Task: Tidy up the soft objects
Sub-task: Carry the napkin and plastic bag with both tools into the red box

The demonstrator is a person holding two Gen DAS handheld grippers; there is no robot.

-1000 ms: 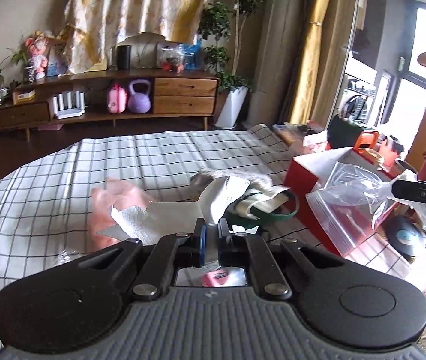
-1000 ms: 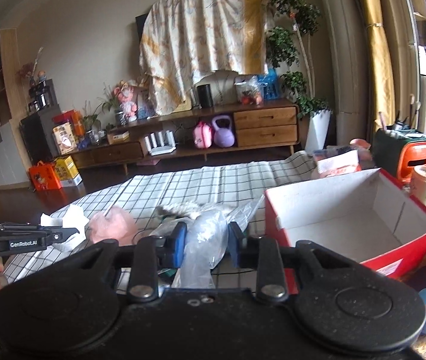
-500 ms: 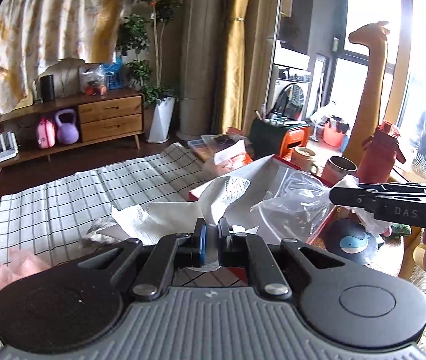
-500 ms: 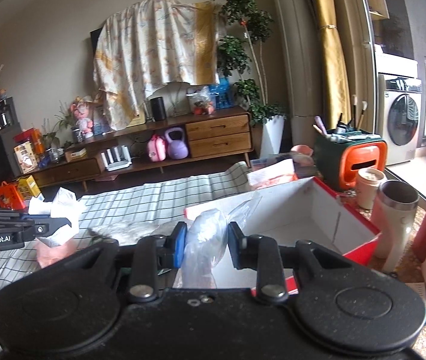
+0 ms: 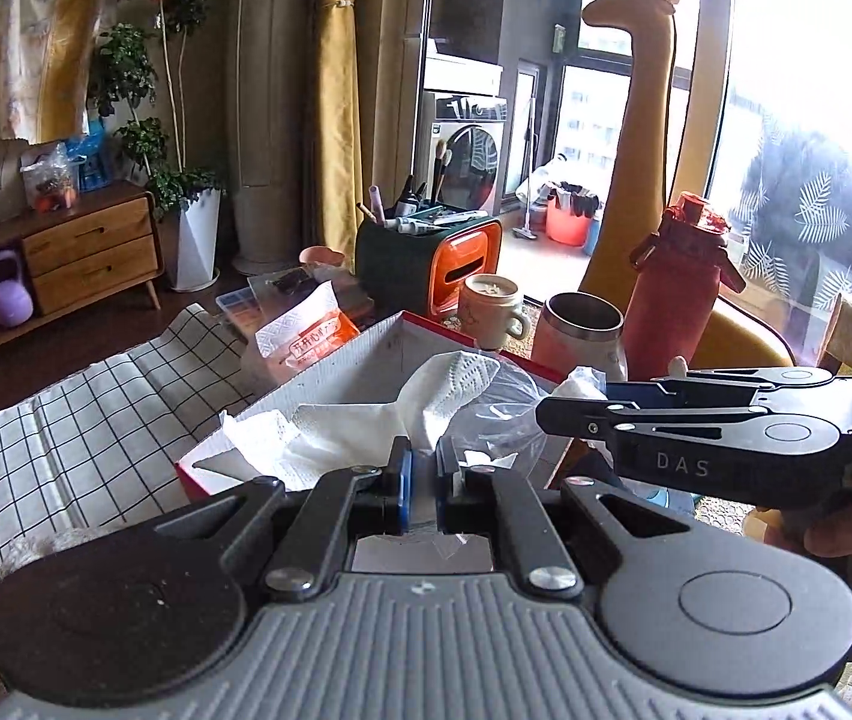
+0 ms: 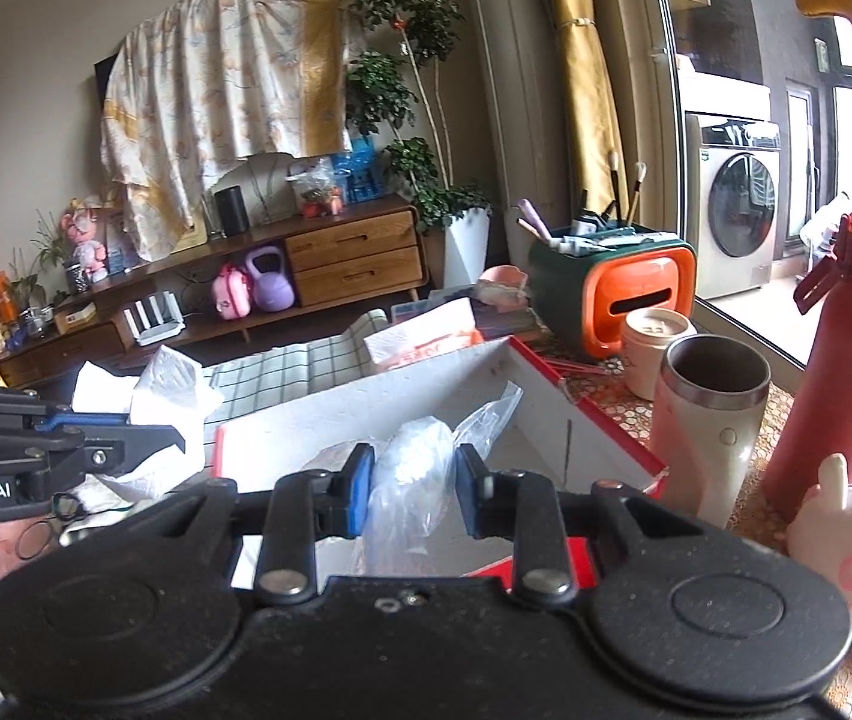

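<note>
A crumpled white paper towel [image 5: 366,426] hangs over the open red box [image 6: 552,384], pinched in the left hand-held gripper [image 5: 420,483], whose jaws are pressed almost together on it. Beside it, the right hand-held gripper [image 6: 414,489], jaws partly spread, grips a clear plastic bag [image 6: 414,474] over the box's white interior. A steel tumbler [image 6: 708,414] and red bottle [image 6: 846,360] stand just beside the box.

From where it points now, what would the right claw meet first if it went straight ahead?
Probably the clear plastic bag it already grips, then the inside of the white box with red rim just ahead. Depth is hard to judge through the fisheye.
</note>
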